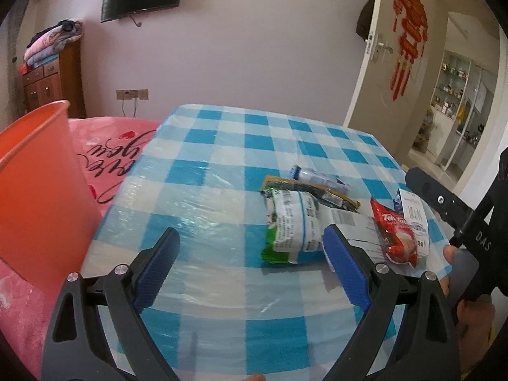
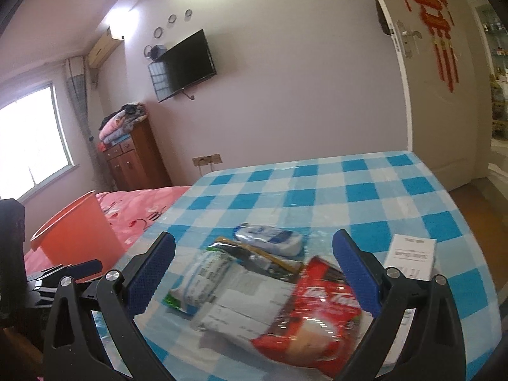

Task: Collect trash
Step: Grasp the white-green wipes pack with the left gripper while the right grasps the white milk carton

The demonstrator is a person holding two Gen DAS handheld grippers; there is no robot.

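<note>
Trash lies in a loose pile on the blue-checked table (image 1: 222, 165): a green and white packet (image 1: 290, 225), a dark wrapper (image 1: 317, 192), a blue and white packet (image 1: 317, 176), a red snack bag (image 1: 395, 233) and paper slips (image 1: 414, 219). My left gripper (image 1: 250, 244) is open and empty, hovering just left of the green packet. My right gripper (image 2: 254, 247) is open above the pile, with the red bag (image 2: 317, 314) and a white label sheet (image 2: 241, 301) between its fingers, not gripped. An orange bin (image 1: 41, 190) stands left of the table.
A pink bedspread (image 1: 104, 146) lies beside the table behind the bin. A white card (image 2: 412, 257) lies at the table's right. A wooden cabinet (image 2: 133, 162) stands by the far wall. An open door (image 1: 397, 63) is at the right.
</note>
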